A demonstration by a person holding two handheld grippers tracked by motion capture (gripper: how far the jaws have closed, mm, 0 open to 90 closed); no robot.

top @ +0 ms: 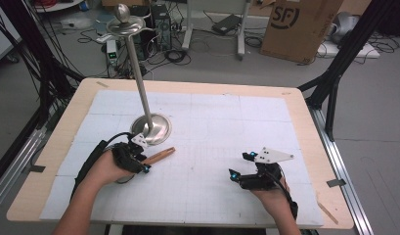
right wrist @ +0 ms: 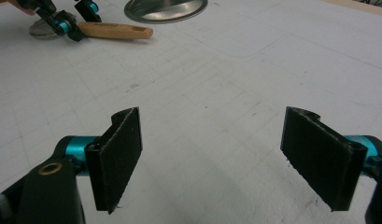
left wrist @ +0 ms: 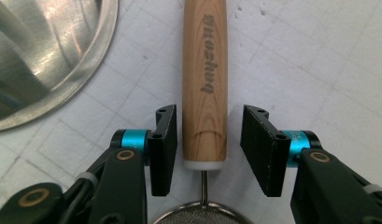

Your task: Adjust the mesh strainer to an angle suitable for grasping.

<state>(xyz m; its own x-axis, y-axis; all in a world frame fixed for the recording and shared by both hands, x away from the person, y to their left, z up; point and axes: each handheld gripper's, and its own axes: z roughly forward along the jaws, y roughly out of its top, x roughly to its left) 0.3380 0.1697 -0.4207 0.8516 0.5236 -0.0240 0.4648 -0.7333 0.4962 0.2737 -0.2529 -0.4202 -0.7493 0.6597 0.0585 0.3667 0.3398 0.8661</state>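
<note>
The left gripper [left wrist: 208, 149] stands spread astride the wooden handle [left wrist: 205, 79], pads clear; the handle's long axis runs toward 12 o'clock. The right gripper [right wrist: 212, 158], spread and empty, is well apart at 4 o'clock

Even, diffuse overhead light fills the high view; the bench [top: 305, 105] reads pale and flat, with soft, short shadows; the room beyond, toward 12 o'clock, is dimmer. The steel stand base [left wrist: 44, 56] carries broad streaked glare at 10 o'clock in the left gripper view; the wooden handle [left wrist: 205, 79] is sharp there, casting a faint shadow. In the right gripper view the near pads [right wrist: 118, 154] are slightly soft; the far corners bend and blur.
</note>
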